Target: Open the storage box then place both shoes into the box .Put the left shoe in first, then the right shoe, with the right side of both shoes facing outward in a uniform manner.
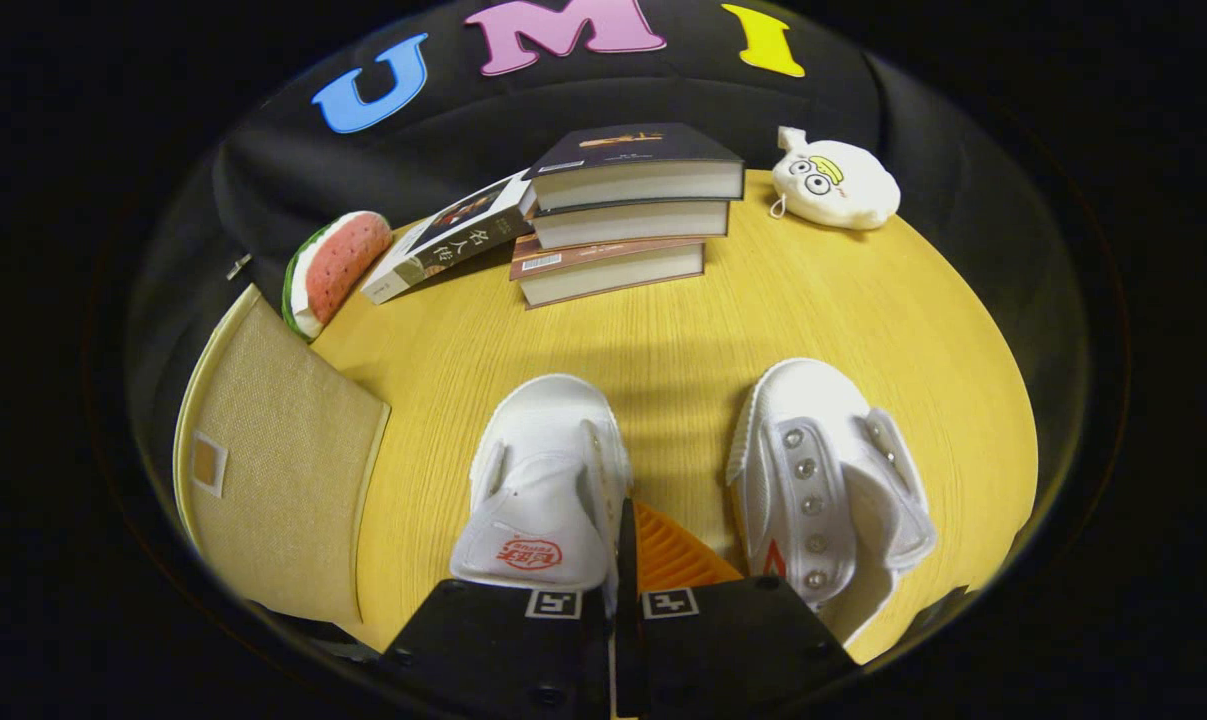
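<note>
Gripper: your gripper (pixel 618 560) appears clenched on the side wall of the left shoe (pixel 543 490); the fingers stand nearly together with the shoe's collar edge pinched between them.
Left shoe: it sits on the table (pixel 663 340), toe pointing toward the books (pixel 623 215), apparently not yet lifted.
Right shoe: the right shoe (pixel 823 480) rests beside the fingers, untouched.
Storage box: the storage box (pixel 283 450) lies beyond the left shoe, near the watermelon toy (pixel 335 268); its fabric lid looks closed.
Progress: judge the task as early. No shoe is stowed, and the box seemingly needs opening first.
Remaining: open the box, then load the left shoe, then the right.
</note>
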Available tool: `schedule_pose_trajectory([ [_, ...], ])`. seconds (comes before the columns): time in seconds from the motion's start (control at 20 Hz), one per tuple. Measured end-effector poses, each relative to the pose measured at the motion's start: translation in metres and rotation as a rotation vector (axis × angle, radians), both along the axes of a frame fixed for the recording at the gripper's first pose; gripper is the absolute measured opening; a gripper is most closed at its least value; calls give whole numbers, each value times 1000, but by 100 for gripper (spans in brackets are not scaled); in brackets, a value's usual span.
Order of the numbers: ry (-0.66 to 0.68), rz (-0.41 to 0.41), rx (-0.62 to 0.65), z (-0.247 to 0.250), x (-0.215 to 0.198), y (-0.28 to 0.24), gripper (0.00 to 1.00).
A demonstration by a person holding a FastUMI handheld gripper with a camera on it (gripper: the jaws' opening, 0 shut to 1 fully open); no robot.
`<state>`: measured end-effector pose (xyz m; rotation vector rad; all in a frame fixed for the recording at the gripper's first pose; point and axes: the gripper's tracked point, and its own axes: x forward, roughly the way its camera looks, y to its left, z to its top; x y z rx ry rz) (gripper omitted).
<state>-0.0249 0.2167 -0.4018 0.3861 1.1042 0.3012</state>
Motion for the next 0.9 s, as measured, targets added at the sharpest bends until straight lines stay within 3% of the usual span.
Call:
schedule_pose_trajectory([
  [0.45,39,-110,72,126,14,-13,7],
  [0.9,168,-128,192,241,21,77,7],
])
